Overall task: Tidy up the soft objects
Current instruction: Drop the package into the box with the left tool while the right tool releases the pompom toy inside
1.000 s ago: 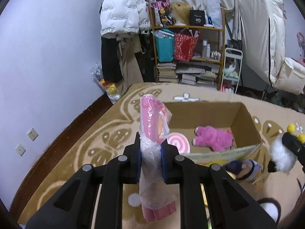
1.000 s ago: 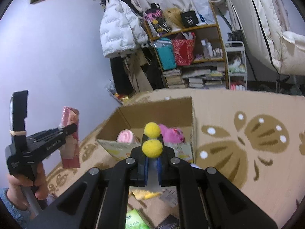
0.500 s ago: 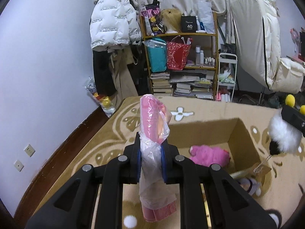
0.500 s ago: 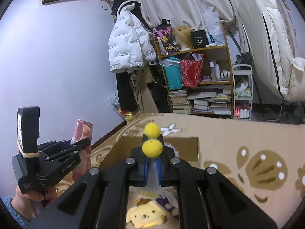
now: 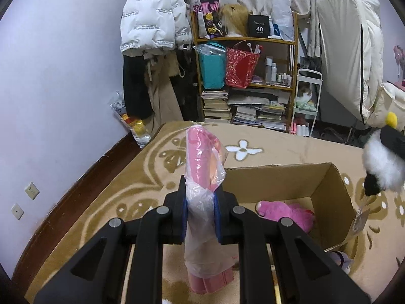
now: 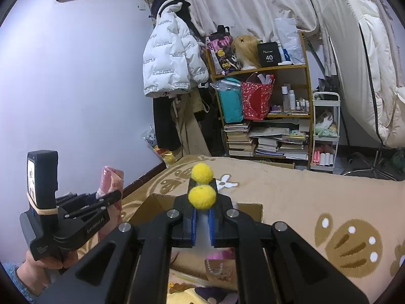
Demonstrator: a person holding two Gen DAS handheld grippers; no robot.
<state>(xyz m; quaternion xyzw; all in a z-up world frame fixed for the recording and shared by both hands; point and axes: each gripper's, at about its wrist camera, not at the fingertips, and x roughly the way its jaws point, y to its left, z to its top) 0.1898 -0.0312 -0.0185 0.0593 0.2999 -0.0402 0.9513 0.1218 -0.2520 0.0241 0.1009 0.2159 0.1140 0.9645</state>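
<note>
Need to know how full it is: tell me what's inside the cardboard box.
Inside the cardboard box a pink plush toy lies on the floor of it. The left tongs and their bagged pink item hide the box's left part.

Between your left claw's [image 5: 201,211] matt black plastic fingers sits a pink cloth roll [image 5: 200,157] in thin, crinkled, glossy clear plastic wrap. Ahead and right of it stands a matt brown cardboard box [image 5: 326,195] holding a fuzzy pink plush [image 5: 286,214]. Your right claw [image 6: 201,224] pinches a toy with woolly yellow pompoms [image 6: 202,197]. Beneath both lies a soft, short-piled tan carpet [image 5: 278,152].
</note>
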